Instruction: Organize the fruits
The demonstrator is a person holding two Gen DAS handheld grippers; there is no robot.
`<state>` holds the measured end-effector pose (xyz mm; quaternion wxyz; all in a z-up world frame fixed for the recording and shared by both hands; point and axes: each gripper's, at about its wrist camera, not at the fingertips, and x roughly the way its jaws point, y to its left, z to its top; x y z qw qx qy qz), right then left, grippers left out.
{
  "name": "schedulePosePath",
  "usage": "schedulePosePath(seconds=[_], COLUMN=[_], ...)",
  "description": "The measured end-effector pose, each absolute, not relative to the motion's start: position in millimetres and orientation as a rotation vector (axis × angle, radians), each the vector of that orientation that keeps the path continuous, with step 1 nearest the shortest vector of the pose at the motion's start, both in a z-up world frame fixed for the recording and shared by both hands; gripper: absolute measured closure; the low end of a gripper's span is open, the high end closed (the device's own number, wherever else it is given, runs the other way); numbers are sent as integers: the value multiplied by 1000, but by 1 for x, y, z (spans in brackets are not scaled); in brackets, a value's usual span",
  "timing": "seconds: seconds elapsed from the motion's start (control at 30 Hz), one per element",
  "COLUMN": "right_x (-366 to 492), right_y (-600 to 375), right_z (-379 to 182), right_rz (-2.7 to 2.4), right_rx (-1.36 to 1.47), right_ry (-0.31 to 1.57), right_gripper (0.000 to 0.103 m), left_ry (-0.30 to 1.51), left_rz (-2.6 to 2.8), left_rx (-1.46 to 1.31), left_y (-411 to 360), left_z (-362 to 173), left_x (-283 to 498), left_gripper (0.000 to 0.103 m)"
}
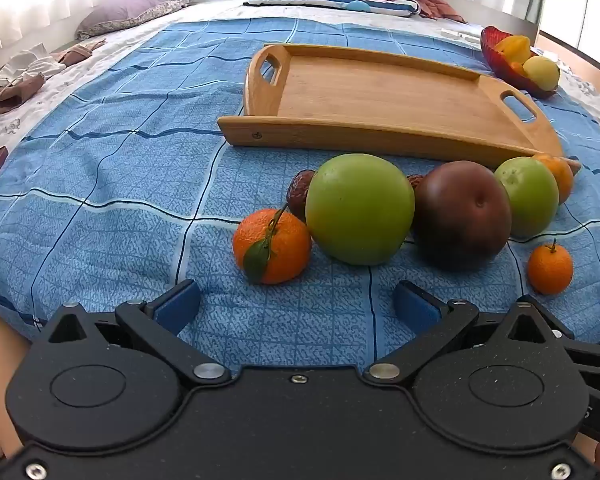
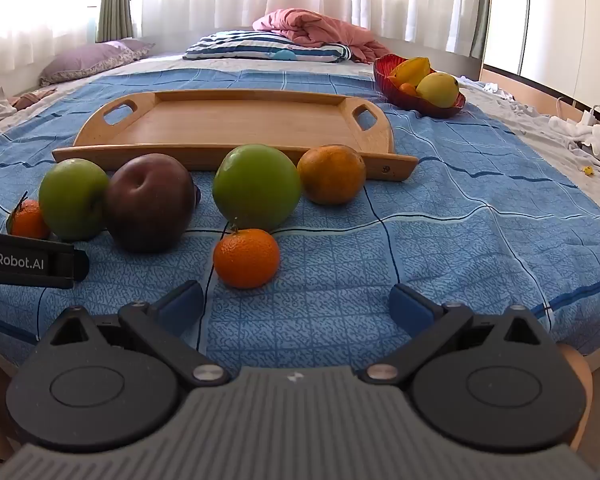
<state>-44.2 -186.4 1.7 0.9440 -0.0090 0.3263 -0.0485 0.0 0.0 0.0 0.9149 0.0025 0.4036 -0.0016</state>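
While both tools waited at the bed's near edge, the left gripper [image 1: 296, 300] and right gripper [image 2: 296, 300] stood spread wide, pinching nothing, apparently poised for a first pick. Just ahead, loose fruit lay in a row on the blue sheet [image 2: 440, 248]: a tangerine [image 2: 246, 258] nearest the right tool, then two green apples [image 2: 256, 186], a dark plum [image 2: 150, 202], an orange [image 2: 332, 174] and a leafy tangerine [image 1: 272, 246] near the left tool (brown dates [image 1: 300, 194] peeked from behind). Beyond them the wooden tray [image 2: 236, 124] sat bare, seemingly the intended destination. Farther right, a red bowl [image 2: 420, 100] already held yellow and orange fruit.
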Motion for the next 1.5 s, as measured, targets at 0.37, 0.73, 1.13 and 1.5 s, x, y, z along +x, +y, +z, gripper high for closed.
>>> schedulePosePath(seconds=[0.37,0.73,1.13,1.5], right_x=[-44,-44,-44,-44], right_y=[-186,-186,-185,-185], right_z=[1,1,1,1], right_rz=[-100,-100,-101,-101], right_rx=[-20,-22,-23,-23], right_ry=[667,666,664,664], right_gripper=[0,0,0,0], left_ry=[835,834,833,832], left_rz=[-2,-1,-1,0], left_rx=[7,9,9,10], left_y=[0,0,-1,-1], left_z=[0,0,0,0], left_x=[0,0,0,0], left_gripper=[0,0,0,0])
